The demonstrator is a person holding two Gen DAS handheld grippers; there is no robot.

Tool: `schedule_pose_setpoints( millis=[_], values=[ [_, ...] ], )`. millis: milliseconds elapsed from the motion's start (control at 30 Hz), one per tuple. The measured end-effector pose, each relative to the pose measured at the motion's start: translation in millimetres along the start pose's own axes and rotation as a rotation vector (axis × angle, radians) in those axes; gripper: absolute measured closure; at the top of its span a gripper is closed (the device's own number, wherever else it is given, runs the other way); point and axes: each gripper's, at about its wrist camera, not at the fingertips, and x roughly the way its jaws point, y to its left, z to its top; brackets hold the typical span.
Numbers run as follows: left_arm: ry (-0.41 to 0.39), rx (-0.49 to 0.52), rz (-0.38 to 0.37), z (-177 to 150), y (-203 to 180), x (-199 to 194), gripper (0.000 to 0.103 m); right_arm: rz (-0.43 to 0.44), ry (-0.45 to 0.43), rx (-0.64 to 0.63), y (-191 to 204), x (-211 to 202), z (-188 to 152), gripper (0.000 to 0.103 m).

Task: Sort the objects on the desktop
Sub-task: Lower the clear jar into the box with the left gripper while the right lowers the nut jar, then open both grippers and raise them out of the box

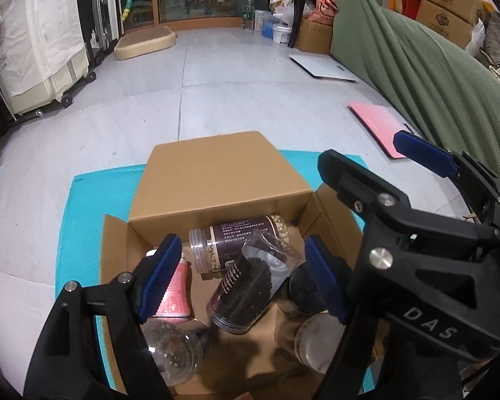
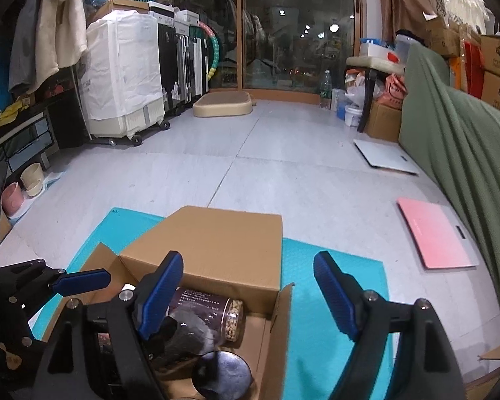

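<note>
Two grippers hang over an open box (image 1: 216, 180) that sits on a blue mat (image 1: 80, 220) on the floor. The left gripper (image 1: 246, 276) has its blue pads spread apart, with nothing held between them. The right gripper (image 2: 250, 296) is spread wide too, and it holds nothing. In the left view the right gripper shows at the side, and the letters "DAS" are written on its black body.

The things to sort lie inside the box. A clear nut jar (image 1: 240, 240) lies on its side near the back wall. It has a dark label with small white writing, too small to read. A dark jar (image 1: 246, 290) leans in the middle, with white writing on its side that is also too small to read. One pink bottle (image 1: 176, 286) is at the left, partly behind the left pad. A round clear jar (image 1: 173, 350) lies at the front left. On the right are more lids and jars, partly hidden, so I cannot count them for sure. I can tell at least five containers in all.

On the floor beside the green cover (image 1: 416, 60) lie one pink board (image 2: 436, 233) and one white board (image 2: 383, 153). Brown cartons (image 1: 446, 10) are stacked behind, with printed marks that I cannot read.
</note>
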Motion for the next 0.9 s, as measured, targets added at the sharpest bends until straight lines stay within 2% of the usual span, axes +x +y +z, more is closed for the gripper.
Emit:
schedule_pose_setpoints(
  millis=[200,333,733,900],
  values=[
    [-0.013,0.011,0.025,-5,-2,-24,0.02,-0.006,-0.018,0.001,1,-23,5,0.021],
    [-0.027,0.011,0.032,-9,-1,-39,0.017,-0.006,-0.025,0.0,1,-40,4,0.015],
    [-0.065,0.053,0.057,-29,-8,-70,0.016,-0.014,-0.03,-0.008,3,-75,-5,0.015],
    [-0.078,0.057,0.041,-40,-8,-81,0.016,-0.012,-0.027,0.014,2,-87,-15,0.014]
  ],
)
